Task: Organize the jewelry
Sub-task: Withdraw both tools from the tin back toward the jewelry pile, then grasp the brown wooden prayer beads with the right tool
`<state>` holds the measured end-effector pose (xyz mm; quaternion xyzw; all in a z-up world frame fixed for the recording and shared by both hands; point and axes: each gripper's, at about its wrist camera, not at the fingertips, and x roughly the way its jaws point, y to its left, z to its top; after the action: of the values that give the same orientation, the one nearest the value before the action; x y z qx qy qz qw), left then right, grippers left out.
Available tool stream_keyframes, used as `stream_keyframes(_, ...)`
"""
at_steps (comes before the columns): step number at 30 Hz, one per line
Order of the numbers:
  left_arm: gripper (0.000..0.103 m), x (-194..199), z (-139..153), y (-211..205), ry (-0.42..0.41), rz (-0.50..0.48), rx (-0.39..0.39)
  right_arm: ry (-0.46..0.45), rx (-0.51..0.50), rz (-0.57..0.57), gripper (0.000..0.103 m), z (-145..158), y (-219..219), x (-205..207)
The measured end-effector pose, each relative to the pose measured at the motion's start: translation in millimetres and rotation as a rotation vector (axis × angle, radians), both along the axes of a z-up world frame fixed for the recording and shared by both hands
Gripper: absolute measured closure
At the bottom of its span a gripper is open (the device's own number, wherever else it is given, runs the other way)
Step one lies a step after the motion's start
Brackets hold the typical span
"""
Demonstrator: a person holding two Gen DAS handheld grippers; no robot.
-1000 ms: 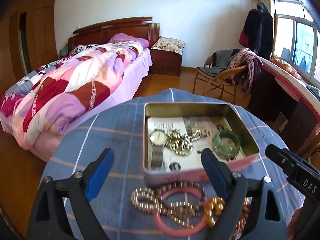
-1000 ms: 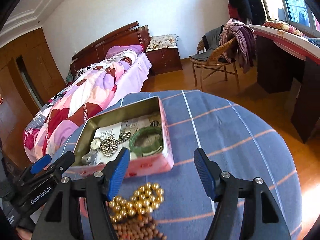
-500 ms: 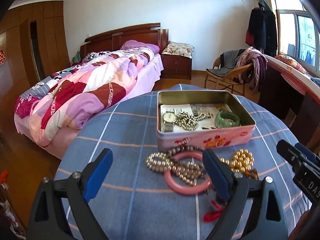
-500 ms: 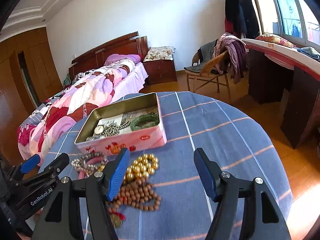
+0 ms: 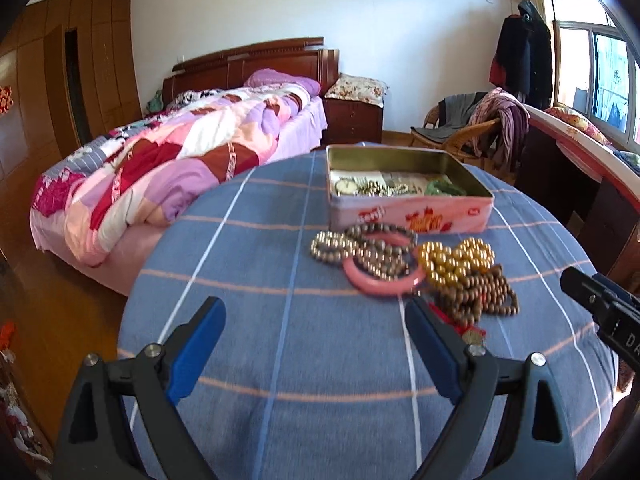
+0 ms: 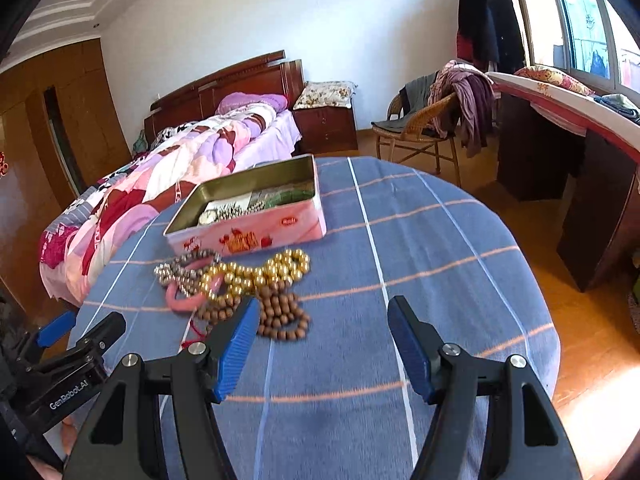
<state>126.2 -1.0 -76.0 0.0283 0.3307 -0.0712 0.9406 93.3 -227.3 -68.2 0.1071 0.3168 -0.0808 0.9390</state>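
Observation:
An open pink tin [image 5: 408,216] [image 6: 256,236] stands on the blue striped tablecloth. Inside lie a watch [image 5: 347,187], a silver bead chain [image 5: 384,189] and a green bangle [image 5: 444,189]. In front of the tin lies a pile: a pink bangle [image 5: 380,278], grey bead bracelets [image 5: 360,246], gold beads [image 5: 456,258] [image 6: 264,274] and brown wooden beads [image 5: 480,296] [image 6: 280,314]. My left gripper [image 5: 316,344] is open and empty, held back from the pile. My right gripper [image 6: 320,340] is open and empty, to the right of the pile.
The round table [image 6: 440,240] drops off on all sides. A bed with a patchwork quilt [image 5: 180,160] lies behind on the left. A wicker chair with clothes [image 6: 432,128] and a dark desk [image 6: 560,152] stand on the right.
Both grippers have drawn back from the tin and lowered toward the table. The tin and pile now look farther away. Both stay open and empty.

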Motion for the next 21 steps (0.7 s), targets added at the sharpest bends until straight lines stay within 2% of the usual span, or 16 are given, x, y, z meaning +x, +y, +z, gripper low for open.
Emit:
stream_keyframes(9, 0.01, -4.8, -12.9, 9.0, 0.042, 0.015, -0.006, 0.053, 0.055, 0.089, 0.036, -9.5, 13.0, 12.2)
stream_keyframes(14, 0.01, -4.0, -9.4, 15.4, 0.052, 0.016, -0.035, 0.097, 0.102, 0.134, 0.036, -13.7, 18.5, 45.7)
stream_keyframes(20, 0.01, -3.2, -3.7, 24.6, 0.041, 0.032, -0.042, 0.199, 0.08, 0.144, 0.036, -31.0, 32.9, 86.9)
stream_keyframes(21, 0.01, -2.9, -3.6, 26.3, 0.041, 0.037, -0.042, 0.216, 0.081, 0.144, 0.04, -34.4, 33.4, 89.3)
